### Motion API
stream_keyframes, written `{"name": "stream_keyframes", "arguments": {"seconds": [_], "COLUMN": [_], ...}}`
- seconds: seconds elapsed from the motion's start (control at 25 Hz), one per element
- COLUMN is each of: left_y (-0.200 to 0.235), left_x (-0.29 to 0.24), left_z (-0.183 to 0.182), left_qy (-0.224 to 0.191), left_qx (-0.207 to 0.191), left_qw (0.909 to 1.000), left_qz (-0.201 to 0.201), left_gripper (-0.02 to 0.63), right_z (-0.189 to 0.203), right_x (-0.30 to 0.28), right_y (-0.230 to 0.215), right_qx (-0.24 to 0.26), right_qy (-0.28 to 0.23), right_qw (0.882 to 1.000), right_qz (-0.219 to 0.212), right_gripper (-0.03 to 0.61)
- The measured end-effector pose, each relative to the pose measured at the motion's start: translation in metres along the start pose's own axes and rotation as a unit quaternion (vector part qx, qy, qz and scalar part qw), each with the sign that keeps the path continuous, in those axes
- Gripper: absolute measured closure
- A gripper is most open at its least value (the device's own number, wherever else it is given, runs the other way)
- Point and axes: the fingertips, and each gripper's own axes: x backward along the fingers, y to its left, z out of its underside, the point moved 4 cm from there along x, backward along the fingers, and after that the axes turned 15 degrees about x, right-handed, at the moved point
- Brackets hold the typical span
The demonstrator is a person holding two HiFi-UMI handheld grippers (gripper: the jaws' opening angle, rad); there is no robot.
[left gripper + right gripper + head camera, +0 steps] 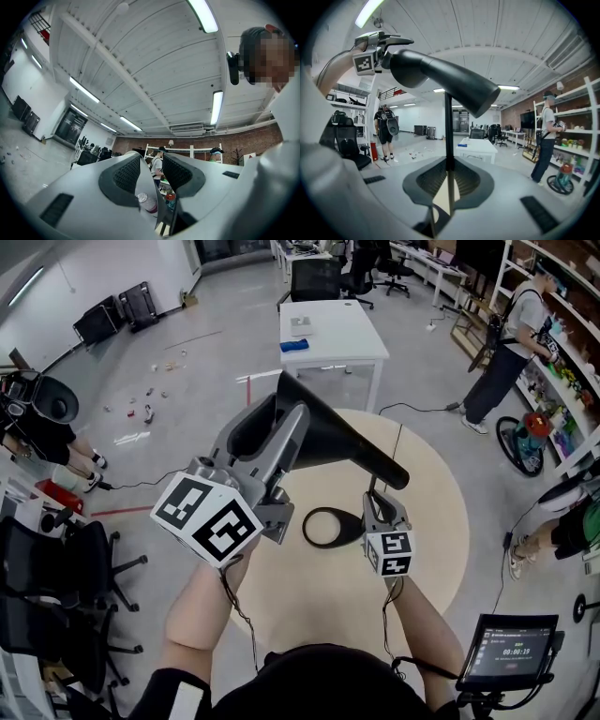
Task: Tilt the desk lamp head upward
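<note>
A black desk lamp stands on the round beige table (427, 521). Its ring base (328, 528) lies flat, and a thin stem (448, 131) carries the cone-shaped head (342, 442). My left gripper (279, 423) is shut on the rim of the head's wide end, with the thin wall between its pads (126, 174). In the right gripper view the lamp head (440, 75) slopes up to the left, where the left gripper (386, 47) holds it. My right gripper (375, 498) is shut on the stem just above the base, which runs up between its jaws (448, 180).
A white rectangular table (333, 334) stands beyond the round one. A person (506, 362) stands by the shelves at the right and another (37, 418) at the left. Office chairs (56, 568) crowd the lower left. A screen (511, 648) sits at the lower right.
</note>
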Motion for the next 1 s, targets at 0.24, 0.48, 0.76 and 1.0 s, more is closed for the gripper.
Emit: {"name": "stream_keyframes", "arguments": {"seconds": [0.24,0.48,0.76,1.0], "left_y": [-0.006,-0.008,-0.012,-0.015], "left_x": [-0.006,-0.009,-0.015,-0.019], "left_z": [-0.003,-0.002,-0.003,0.0], "left_qy": [0.001,0.0,0.001,-0.002], "left_qx": [-0.003,-0.001,-0.005,-0.005], "left_qw": [1.0,1.0,0.9999,0.9998], "left_qz": [0.007,0.01,0.016,0.019], "left_gripper": [0.456,0.456,0.456,0.456], "right_z": [-0.001,0.001,0.001,0.003], "right_x": [-0.002,-0.003,-0.005,-0.004], "right_y": [0.001,0.002,0.004,0.001], "right_qx": [0.001,0.003,0.004,0.001], "right_qy": [0.0,0.0,0.002,0.0], "right_qw": [1.0,1.0,1.0,1.0], "right_qz": [0.001,-0.001,-0.001,0.002], "right_gripper": [0.534,0.534,0.534,0.534]}}
